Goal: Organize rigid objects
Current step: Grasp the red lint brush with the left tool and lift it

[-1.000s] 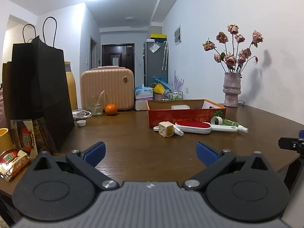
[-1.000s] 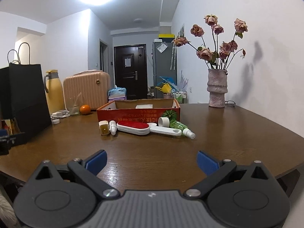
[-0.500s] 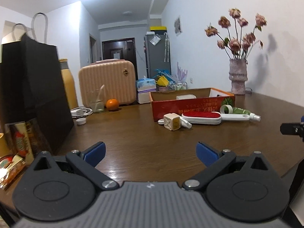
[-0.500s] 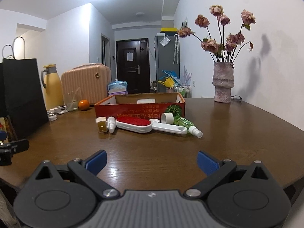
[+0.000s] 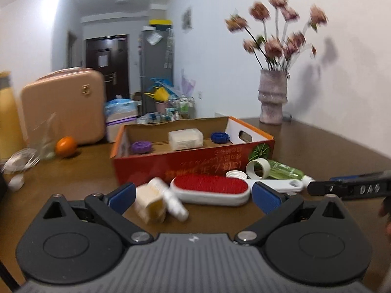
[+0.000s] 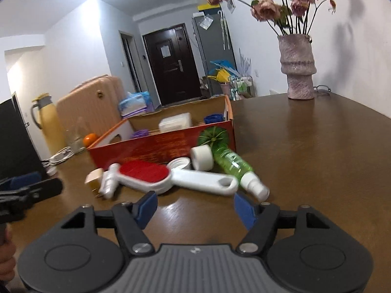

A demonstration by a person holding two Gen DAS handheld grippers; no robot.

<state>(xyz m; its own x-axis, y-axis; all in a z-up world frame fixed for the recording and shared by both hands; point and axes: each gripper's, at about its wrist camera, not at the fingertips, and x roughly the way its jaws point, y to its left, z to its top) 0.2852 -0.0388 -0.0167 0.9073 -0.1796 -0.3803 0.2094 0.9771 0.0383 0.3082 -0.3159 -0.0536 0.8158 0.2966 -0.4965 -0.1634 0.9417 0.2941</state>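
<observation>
An open orange cardboard box (image 5: 195,168) (image 6: 158,147) stands on the brown table and holds a white case (image 5: 185,138), a purple lid (image 5: 141,147) and a blue lid (image 5: 219,137). In front of it lie a red-and-white lint brush (image 5: 210,190) (image 6: 146,175), a small beige box (image 5: 150,204) (image 6: 94,182), a white bottle (image 5: 171,201), a tape roll (image 5: 257,169) (image 6: 201,157) and a green bottle (image 5: 286,171) (image 6: 232,163). My left gripper (image 5: 193,197) is open, just short of the beige box and brush. My right gripper (image 6: 195,207) is open, just short of the brush handle (image 6: 205,183).
A vase of dried flowers (image 5: 272,97) (image 6: 297,67) stands at the back right. A pink suitcase (image 5: 63,107), an orange (image 5: 65,146), a yellow flask (image 6: 47,124) and a black bag (image 6: 17,139) are at the left. The right gripper shows in the left wrist view (image 5: 349,189).
Both grippers have moved forward and a little higher toward the items in front of the box. The box's inside now shows. Both stay open.
</observation>
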